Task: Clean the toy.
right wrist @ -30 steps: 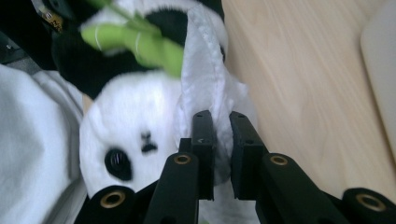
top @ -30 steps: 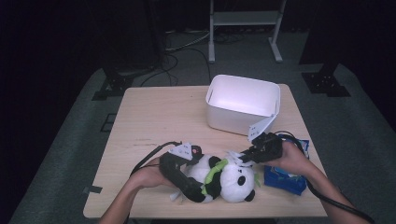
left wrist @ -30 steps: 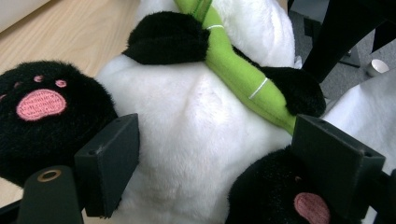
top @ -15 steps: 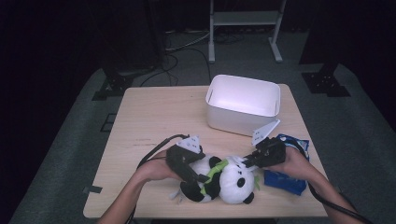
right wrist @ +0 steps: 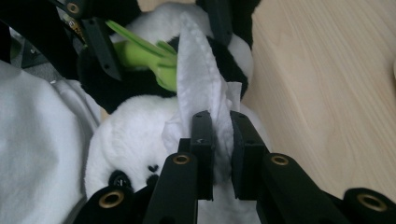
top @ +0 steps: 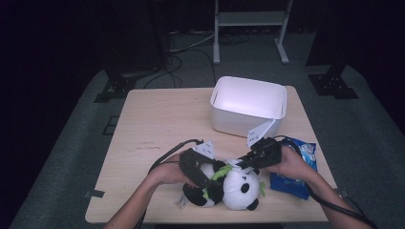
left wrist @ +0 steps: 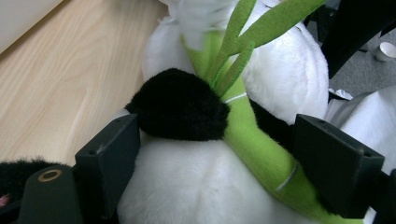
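A black-and-white panda plush with a green bamboo sprig lies near the table's front edge. My left gripper has its jaws wide around the panda's white body, and both pads press into the fur. My right gripper comes in from the right and is shut on a white tissue held against the panda's head. In the right gripper view, that gripper pinches the tissue's lower end, and the left gripper is behind it across the plush.
A white bin stands at the back right of the wooden table. A blue snack bag lies under the right hand near the right edge.
My left gripper has shifted a little up and to the right over the panda's body. The right gripper holds almost the same place with the tissue.
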`<state>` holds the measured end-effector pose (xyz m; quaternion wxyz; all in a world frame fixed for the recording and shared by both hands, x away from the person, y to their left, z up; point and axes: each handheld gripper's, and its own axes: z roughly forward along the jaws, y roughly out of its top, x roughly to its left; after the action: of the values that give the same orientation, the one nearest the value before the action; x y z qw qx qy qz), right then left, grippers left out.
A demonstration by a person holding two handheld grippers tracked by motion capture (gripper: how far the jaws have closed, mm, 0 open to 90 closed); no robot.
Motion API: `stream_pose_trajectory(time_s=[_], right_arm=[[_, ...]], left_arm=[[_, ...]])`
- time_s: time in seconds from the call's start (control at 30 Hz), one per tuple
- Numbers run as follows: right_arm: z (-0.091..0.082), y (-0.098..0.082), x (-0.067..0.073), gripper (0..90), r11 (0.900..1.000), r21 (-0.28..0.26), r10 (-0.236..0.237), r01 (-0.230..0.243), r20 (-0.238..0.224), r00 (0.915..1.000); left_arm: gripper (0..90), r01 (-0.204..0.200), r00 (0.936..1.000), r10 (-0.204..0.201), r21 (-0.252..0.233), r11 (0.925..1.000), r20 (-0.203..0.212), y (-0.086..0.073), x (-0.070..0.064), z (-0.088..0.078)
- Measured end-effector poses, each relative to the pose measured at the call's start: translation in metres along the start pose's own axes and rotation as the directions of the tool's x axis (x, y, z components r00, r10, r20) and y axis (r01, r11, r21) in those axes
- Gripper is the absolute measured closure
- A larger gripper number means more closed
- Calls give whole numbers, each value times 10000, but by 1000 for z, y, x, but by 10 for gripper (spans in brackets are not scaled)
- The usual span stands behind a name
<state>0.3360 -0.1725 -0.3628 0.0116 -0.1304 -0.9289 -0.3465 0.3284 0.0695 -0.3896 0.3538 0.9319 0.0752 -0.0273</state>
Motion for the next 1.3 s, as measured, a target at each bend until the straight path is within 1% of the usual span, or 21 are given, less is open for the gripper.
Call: stream_pose_trajectory(time_s=[0.13, 0.17, 0.2, 0.23, 0.3, 0.33, 0.37, 0.47, 0.5, 0.6, 0.7, 0.77, 0.83, 0.93, 0.97, 1.0, 1.07, 1.1, 1.13, 1.17, 1.3], right_arm=[[-10, 0, 7, 804, 9996, -238, -149, 146, -145, 9998], [-13, -3, 10, 800, 9999, 13, -169, 169, -122, 9998], [-13, -3, 10, 800, 9999, 13, -169, 169, -122, 9998], [-14, -6, 11, 799, 9997, 192, -175, 177, -59, 9998], [-15, -14, 11, 795, 9993, 361, -54, 56, -70, 10000], [-16, -23, 10, 795, 9994, 303, 160, -158, -82, 9998], [-17, -27, 10, 795, 9995, 211, 253, -251, -90, 9996], [-18, -32, 9, 795, 9991, 45, 418, -417, -83, 9991], [-18, -33, 9, 794, 9992, -34, 391, -391, -32, 9992], [-17, -31, 9, 794, 9994, -33, 359, -359, 12, 9994], [-15, -25, 10, 790, 9998, -90, 166, -165, 85, 9998], [-12, -21, 11, 790, 10000, -62, 62, -61, 94, 9999], [-9, -19, 12, 790, 10000, -34, -42, 42, 97, 9999], [-8, -18, 10, 790, 9999, -88, -85, 86, 120, 9999], [-9, -17, 9, 790, 10000, -60, 2, -1, 201, 9998], [-9, -17, 9, 790, 10000, -60, 2, -1, 201, 9998], [-11, -15, 8, 790, 9999, -132, 102, -99, 277, 9996], [-12, -12, 5, 790, 9999, -148, 58, -53, 329, 9994], [-12, -12, 5, 790, 9999, -148, 58, -53, 329, 9994], [-11, -8, 4, 783, 9999, -101, 107, -103, 400, 9991], [-10, -3, 1, 777, 9999, -117, 91, -85, 564, 9984]], left_arm=[[154, 42, 10000, -42, 2, 10000, -19, 1, 0, 0], [154, 23, 10000, -23, 22, 10000, -35, 2, 0, 0], [154, 23, 10000, -23, 22, 10000, -35, 2, 0, 0], [154, 36, 10000, -36, 20, 10000, -50, 2, -1, 0], [154, -10, 9999, 11, 60, 10000, -105, 3, -1, 0], [153, -89, 9999, 90, 98, 9999, -127, 6, -1, 0], [154, -89, 9999, 90, 98, 9999, -127, 6, -1, 0], [154, -238, 9996, 241, 167, 9996, -172, 11, -1, 0], [154, -324, 9992, 328, 170, 9993, -222, 15, 0, 1], [154, -350, 9992, 353, 121, 9993, -192, 18, 0, 2], [155, -505, 9985, 509, 238, 9984, -189, 24, 1, 5], [213, -640, 9978, 644, 313, 9975, -131, 27, 2, 7], [229, -695, 9975, 700, 416, 9967, -113, 29, 3, 9], [336, -794, 9964, 808, 531, 9954, -266, 29, 6, 9], [397, -754, 9968, 766, 486, 9960, -247, 28, 7, 9], [397, -741, 9970, 750, 448, 9962, -200, 28, 8, 9], [445, -891, 9958, 898, 376, 9953, -182, 27, 7, 8], [496, -1025, 9944, 1034, 356, 9941, -226, 27, 6, 8], [496, -1156, 9928, 1166, 373, 9926, -275, 27, 6, 8], [550, -1278, 9908, 1293, 374, 9911, -393, 28, 5, 7], [597, -1621, 9827, 1645, 337, 9862, -854, 30, 6, 4]])
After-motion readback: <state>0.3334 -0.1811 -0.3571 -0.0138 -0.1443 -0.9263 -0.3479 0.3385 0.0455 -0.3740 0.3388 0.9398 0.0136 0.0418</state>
